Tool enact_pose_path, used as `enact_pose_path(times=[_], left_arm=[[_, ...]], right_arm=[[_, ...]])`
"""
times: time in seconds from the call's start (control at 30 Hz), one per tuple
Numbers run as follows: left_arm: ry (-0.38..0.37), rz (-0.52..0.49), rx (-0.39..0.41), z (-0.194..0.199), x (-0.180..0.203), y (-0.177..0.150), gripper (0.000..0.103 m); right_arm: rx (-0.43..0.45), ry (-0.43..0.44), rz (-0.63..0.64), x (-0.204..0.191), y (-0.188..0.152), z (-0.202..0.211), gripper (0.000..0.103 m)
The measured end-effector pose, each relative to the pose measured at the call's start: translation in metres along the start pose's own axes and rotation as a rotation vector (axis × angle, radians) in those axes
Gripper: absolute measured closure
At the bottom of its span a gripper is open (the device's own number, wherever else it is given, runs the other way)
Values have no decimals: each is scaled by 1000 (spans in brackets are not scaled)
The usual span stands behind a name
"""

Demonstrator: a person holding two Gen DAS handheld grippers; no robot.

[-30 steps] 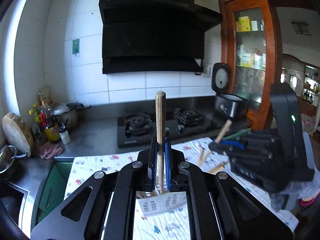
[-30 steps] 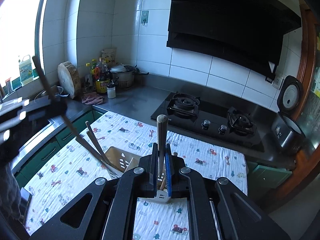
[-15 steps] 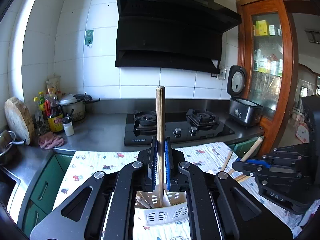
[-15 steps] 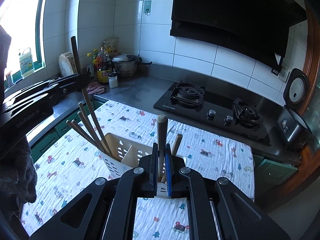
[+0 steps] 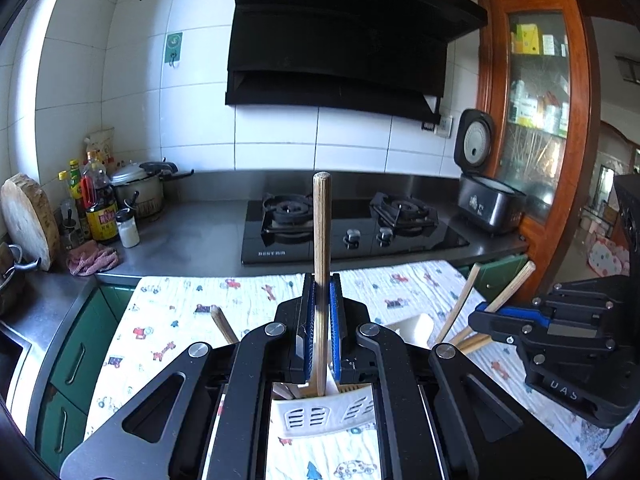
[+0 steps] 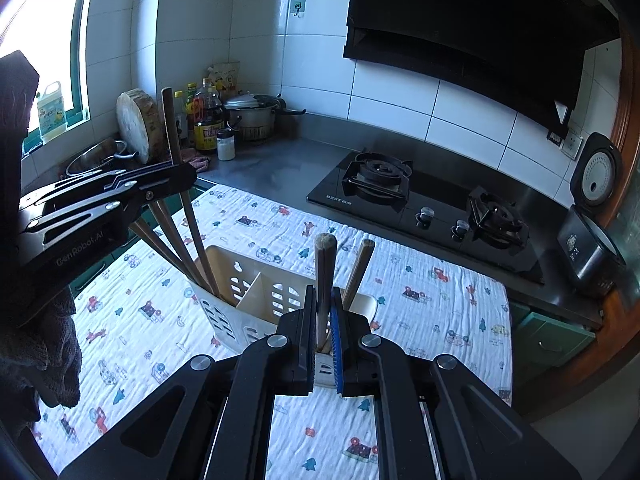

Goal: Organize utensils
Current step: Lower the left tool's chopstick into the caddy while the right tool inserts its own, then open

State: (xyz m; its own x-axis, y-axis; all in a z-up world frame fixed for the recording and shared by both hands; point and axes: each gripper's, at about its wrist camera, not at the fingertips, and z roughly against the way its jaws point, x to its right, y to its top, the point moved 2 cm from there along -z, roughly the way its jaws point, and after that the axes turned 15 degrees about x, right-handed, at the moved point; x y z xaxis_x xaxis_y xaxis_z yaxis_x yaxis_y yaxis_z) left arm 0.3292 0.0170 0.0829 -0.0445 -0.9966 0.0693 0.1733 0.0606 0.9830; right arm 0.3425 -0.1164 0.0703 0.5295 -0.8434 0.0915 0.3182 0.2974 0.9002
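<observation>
While clamped upright in the left gripper, pale wooden handle reaching down into a white slotted caddy. Fingers shut tight on it, blue pads pressed to either side, no gap showing. Lower end hidden behind the fingers in that view; from the other camera, seemingly inside the caddy's far-left compartment, though hard to confirm. Several darker sticks fanned out of that same compartment, just beside it.

Right gripper likewise closed firmly on a second wooden handle, upright at the caddy's near-right end, lower end dipping below the rim. One more leaning handle just beside it, in the same end of the caddy.

Caddy standing on a cartoon-print cloth spread over the bench. Black gas hob beyond the caddy, well apart from it.

Step in hand, by the look of it: seating both utensils in their compartments. To do it well:
- Keep each handle upright and lower straight down until the end meets the caddy's floor.
- Open the fingers only then, and only slightly.
- Draw back up along the handle, not sideways, to spare the neighbouring sticks.
- Release one side at a time; likely a light caddy, easy to tip or slide on the cloth.
</observation>
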Motion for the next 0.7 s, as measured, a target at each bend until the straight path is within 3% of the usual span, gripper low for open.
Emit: enact_pose_path(times=[0.27, 0.7], left_arm=[[1, 15, -48, -8, -6, -9, 97], [11, 24, -59, -7, -10, -12, 96]], right_arm=[[-16, -7, -6, 2, -5, -6, 96], [-17, -12, -17, 4, -7, -5, 95]])
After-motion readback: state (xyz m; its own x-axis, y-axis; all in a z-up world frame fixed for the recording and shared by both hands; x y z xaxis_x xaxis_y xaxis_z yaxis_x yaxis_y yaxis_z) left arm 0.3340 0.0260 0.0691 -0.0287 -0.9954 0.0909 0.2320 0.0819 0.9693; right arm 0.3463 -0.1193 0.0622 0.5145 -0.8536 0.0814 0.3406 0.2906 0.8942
